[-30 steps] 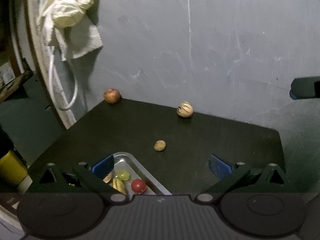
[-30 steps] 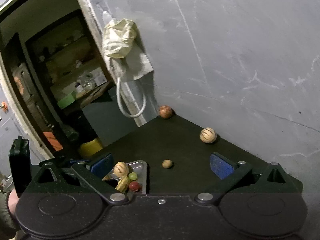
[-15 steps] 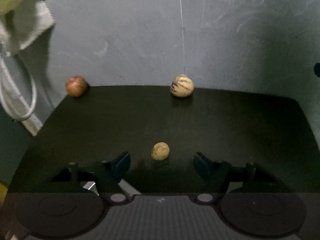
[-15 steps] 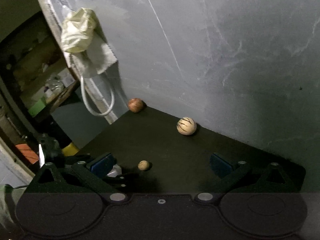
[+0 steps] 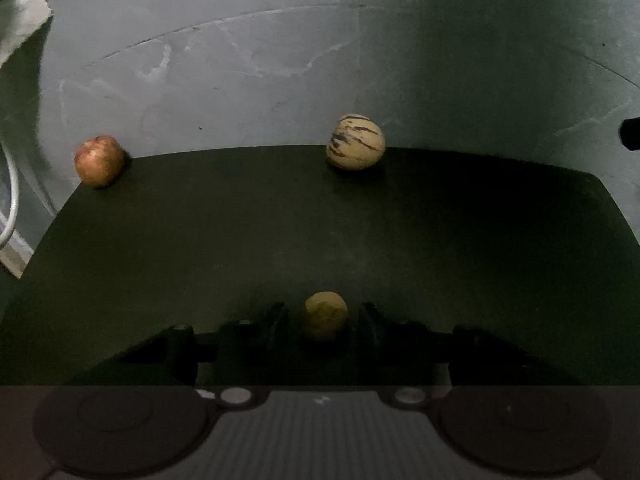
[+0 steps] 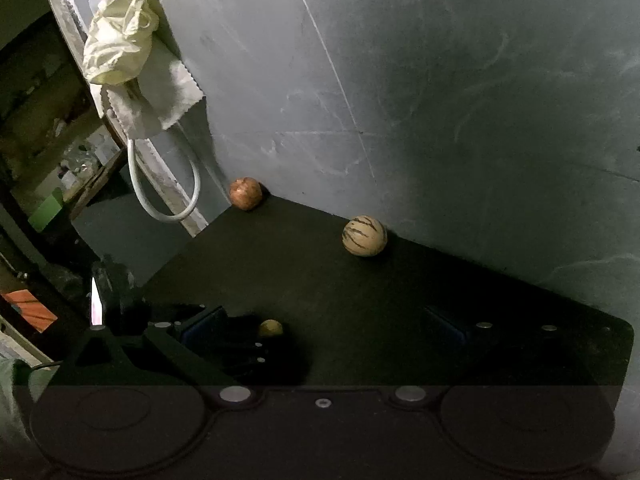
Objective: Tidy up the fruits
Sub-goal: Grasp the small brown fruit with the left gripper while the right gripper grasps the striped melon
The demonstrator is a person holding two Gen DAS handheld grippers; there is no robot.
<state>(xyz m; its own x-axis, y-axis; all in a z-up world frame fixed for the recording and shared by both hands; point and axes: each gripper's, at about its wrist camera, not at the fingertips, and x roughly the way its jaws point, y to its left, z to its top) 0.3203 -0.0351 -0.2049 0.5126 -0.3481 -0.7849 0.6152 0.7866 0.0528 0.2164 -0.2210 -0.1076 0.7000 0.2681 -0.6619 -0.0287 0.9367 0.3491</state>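
Use the dark table (image 5: pixel 280 240) as your landmark. At its far left corner, against the wall (image 5: pixel 280 60), sits the red fruit (image 5: pixel 99 161). It looks like it rolled there and the wall stops it. To the right, along the same back edge, rests the striped fruit (image 5: pixel 356 142), also touching the wall. Near the front edge sits the small fruit (image 5: pixel 326 315), and your left gripper (image 5: pixel 323 320) has one finger on each side of it. The fingers are close beside it, but the shade is too deep to tell if they pinch it yet. I think you hold them low like that so the round fruit cannot roll away when you squeeze.

Your right gripper (image 6: pixel 324 328) hangs above the front of the table, spread wide with nothing in it, likely waiting.

Only the right view shows your left gripper from outside, plus the cloth (image 6: pixel 124 48) and the white cord (image 6: pixel 160 192) hanging past the table's left corner. Only the left view shows the small fruit up close.
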